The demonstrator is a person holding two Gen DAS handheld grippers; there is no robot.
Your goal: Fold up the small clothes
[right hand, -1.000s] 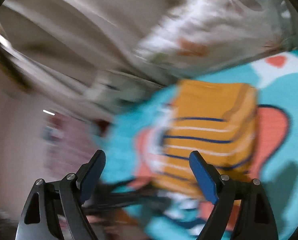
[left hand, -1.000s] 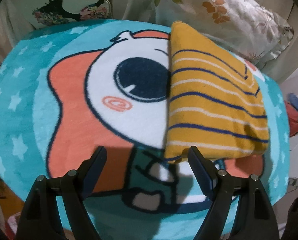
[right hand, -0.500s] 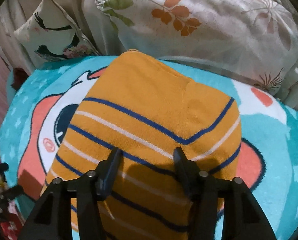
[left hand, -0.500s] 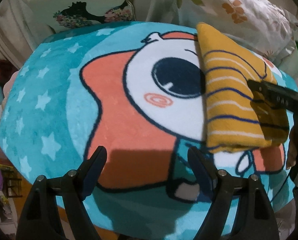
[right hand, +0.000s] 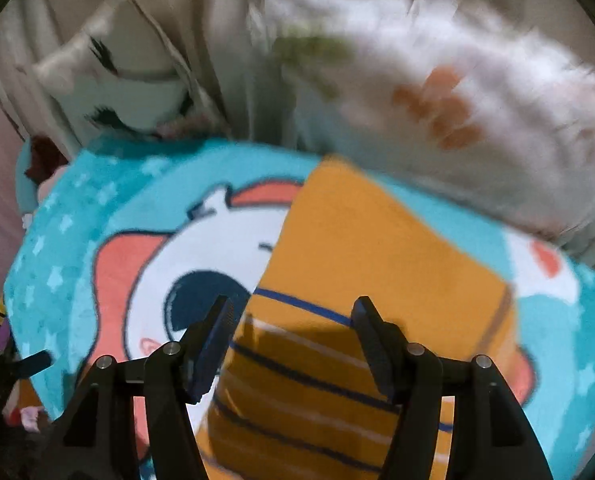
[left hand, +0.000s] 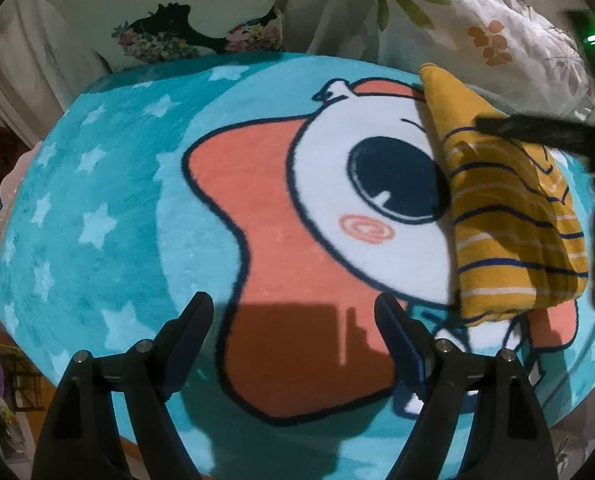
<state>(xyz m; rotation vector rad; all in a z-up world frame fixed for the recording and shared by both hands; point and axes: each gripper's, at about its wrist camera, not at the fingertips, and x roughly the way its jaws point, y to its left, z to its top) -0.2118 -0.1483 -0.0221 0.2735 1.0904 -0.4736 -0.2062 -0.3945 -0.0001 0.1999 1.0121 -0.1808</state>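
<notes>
A folded mustard-yellow garment (left hand: 509, 232) with navy and white stripes lies flat on the right side of a teal cartoon blanket (left hand: 117, 200). My left gripper (left hand: 293, 312) hovers open over the blanket's orange patch, left of the garment, with nothing between its fingers. The right wrist view is blurred. There my right gripper (right hand: 293, 312) stands open just above the garment (right hand: 377, 248), near its left edge, without pinching any cloth. One black finger (left hand: 537, 132) of the right gripper crosses the garment's far end in the left wrist view.
Two floral pillows (left hand: 477, 20) (left hand: 177, 8) lean against a curtain behind the blanket. The blanket (right hand: 77, 260) drops off at its left and near edges, with clutter on the floor below. Part of a hand shows at the right edge of the left wrist view.
My left gripper has slid left, so the garment now sits at the right edge of its view. My right gripper swung in over the garment and its jaws narrowed.
</notes>
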